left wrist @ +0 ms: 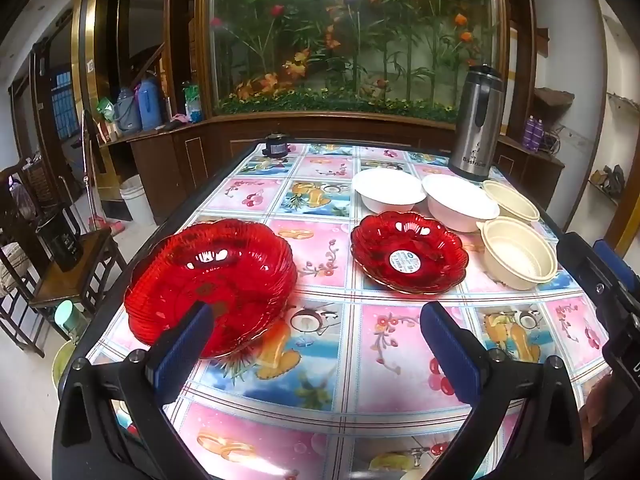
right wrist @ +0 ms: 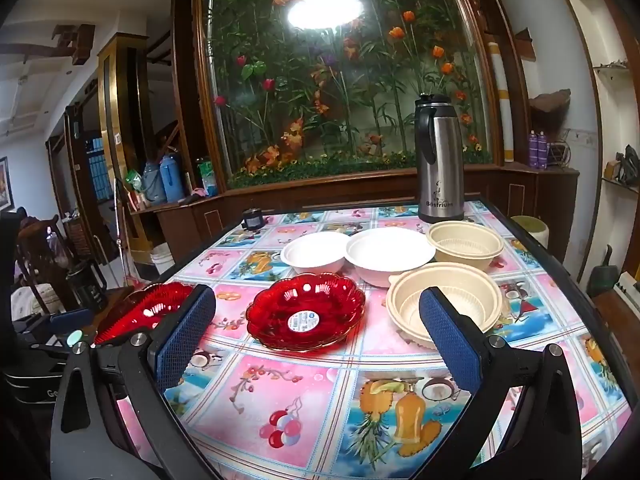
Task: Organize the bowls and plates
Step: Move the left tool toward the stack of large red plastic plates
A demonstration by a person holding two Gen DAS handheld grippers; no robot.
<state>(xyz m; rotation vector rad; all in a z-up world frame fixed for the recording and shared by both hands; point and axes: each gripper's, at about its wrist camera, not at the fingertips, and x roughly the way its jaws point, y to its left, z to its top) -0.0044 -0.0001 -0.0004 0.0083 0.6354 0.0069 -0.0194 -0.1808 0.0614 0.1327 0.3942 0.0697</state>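
Observation:
A stack of red glass plates [left wrist: 212,284] sits at the table's left edge, just beyond my left gripper [left wrist: 316,316], which is open and empty. A single red plate with a sticker [left wrist: 408,258] [right wrist: 306,312] lies mid-table. Behind it stand two white bowls [left wrist: 388,190] [left wrist: 460,202] [right wrist: 316,258] [right wrist: 390,256] and two cream bowls [left wrist: 518,252] [left wrist: 510,200] [right wrist: 444,304] [right wrist: 466,244]. My right gripper [right wrist: 316,308] is open and empty above the near table, its right finger in front of the near cream bowl. The red stack [right wrist: 154,308] shows left of it.
A steel thermos jug [left wrist: 476,124] [right wrist: 438,160] stands at the table's far right. A small black object [left wrist: 276,146] [right wrist: 253,219] sits at the far edge. The table [left wrist: 320,360] has a fruit-print cover. Chairs and a stool crowd the floor on the left.

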